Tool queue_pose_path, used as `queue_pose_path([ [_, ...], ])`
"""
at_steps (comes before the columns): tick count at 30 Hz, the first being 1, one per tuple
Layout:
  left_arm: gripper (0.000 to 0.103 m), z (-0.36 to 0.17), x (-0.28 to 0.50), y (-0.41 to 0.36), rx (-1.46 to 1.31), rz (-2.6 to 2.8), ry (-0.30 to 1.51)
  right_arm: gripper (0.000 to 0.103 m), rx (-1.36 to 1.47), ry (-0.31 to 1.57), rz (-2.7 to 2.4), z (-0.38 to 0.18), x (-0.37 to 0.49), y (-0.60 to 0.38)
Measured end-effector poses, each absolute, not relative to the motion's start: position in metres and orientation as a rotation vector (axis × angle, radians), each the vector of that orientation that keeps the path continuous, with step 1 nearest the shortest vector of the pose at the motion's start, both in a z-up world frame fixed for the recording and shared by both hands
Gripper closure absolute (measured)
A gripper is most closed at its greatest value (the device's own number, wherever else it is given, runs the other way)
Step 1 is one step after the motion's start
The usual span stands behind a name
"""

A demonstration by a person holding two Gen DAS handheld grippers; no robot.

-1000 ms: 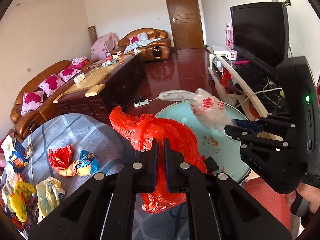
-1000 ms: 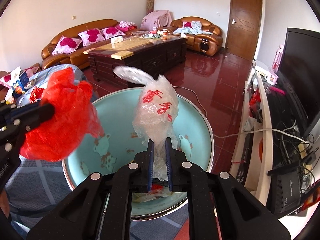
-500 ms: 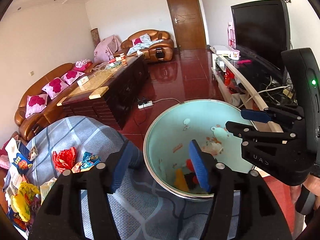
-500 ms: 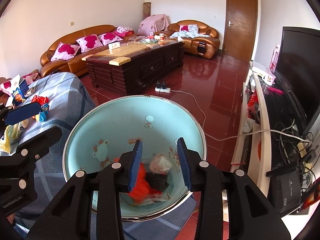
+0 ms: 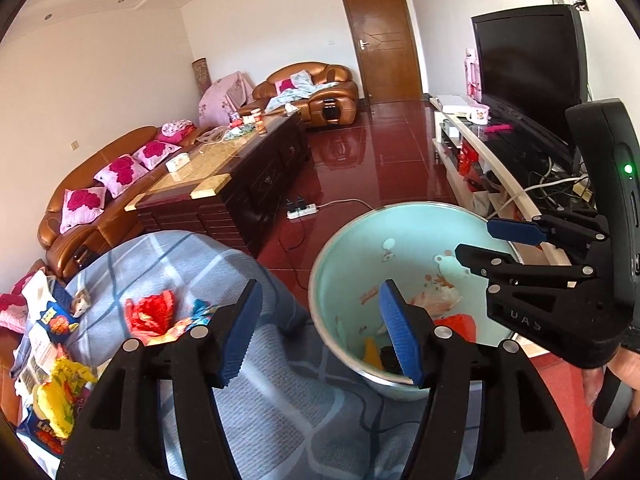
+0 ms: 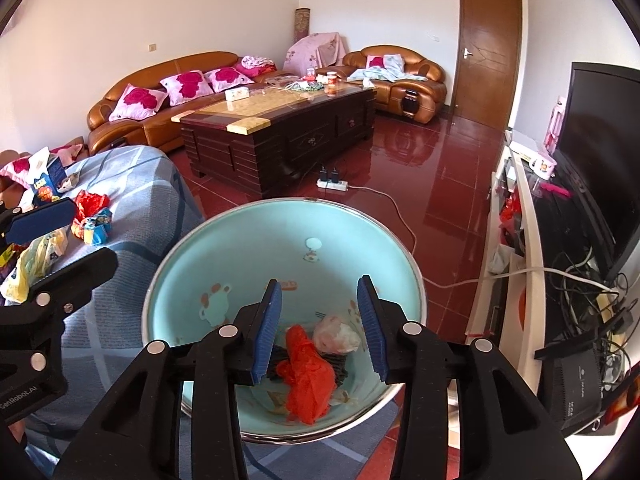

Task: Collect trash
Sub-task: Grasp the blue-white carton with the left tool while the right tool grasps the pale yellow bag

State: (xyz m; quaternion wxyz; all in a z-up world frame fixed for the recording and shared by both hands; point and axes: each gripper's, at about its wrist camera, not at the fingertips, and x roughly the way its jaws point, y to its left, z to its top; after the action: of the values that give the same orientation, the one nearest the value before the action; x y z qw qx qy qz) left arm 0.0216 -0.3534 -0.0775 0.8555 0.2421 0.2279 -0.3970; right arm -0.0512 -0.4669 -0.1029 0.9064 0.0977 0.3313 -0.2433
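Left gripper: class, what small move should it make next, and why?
Probably swing left toward the red wrapper on the blue cloth. The left gripper is open and empty, the basin already holds bags, and wrappers remain outside.

Left gripper [image 5: 320, 328]: jaws spread wide, nothing between pads. Right gripper [image 6: 319, 324]: jaws apart, nothing gripped, pointing fwd/down. Both held side by side, close together. Right hand [image 5: 616, 376] wraps handle; partly visible.

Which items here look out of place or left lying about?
Crumpled snack wrappers and packets lie strewn over the blue checked cover, outside the teal basin, where the red bag already lies.
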Motion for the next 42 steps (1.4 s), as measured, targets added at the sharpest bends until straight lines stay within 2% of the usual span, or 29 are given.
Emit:
queue_pose_path([
  [2, 0.036, -0.075, 0.022, -0.342, 0.504, -0.813, 0.467, 0.061, 0.199, 0.678, -0.487, -0.101, -0.049, -0.463],
  [16, 0.031, -0.057, 0.075, -0.185, 0.418, -0.372, 0.444, 0.056, 0.135, 0.646, -0.271, -0.084, 0.013, -0.38],
  [19, 0.024, -0.052, 0.082, -0.143, 0.379, -0.258, 0.439, 0.054, 0.121, 0.642, -0.225, -0.083, 0.026, -0.356],
  [25, 0.019, -0.054, 0.104, -0.08, 0.316, -0.104, 0.47, 0.054, 0.097, 0.646, -0.124, -0.081, 0.052, -0.306],
  [27, 0.016, -0.057, 0.113, -0.069, 0.282, -0.1, 0.5, 0.052, 0.088, 0.646, -0.094, -0.08, 0.058, -0.29],
  [28, 0.011, -0.059, 0.116, -0.064, 0.263, -0.103, 0.516, 0.05, 0.08, 0.644, -0.077, -0.079, 0.062, -0.28],
  [30, 0.006, -0.061, 0.118, -0.057, 0.231, -0.123, 0.524, 0.046, 0.065, 0.643, -0.054, -0.077, 0.066, -0.267],
  [42, 0.006, -0.095, 0.147, -0.042, 0.149, -0.221, 0.616, 0.046, 0.027, 0.694, -0.009, -0.093, 0.089, -0.23],
])
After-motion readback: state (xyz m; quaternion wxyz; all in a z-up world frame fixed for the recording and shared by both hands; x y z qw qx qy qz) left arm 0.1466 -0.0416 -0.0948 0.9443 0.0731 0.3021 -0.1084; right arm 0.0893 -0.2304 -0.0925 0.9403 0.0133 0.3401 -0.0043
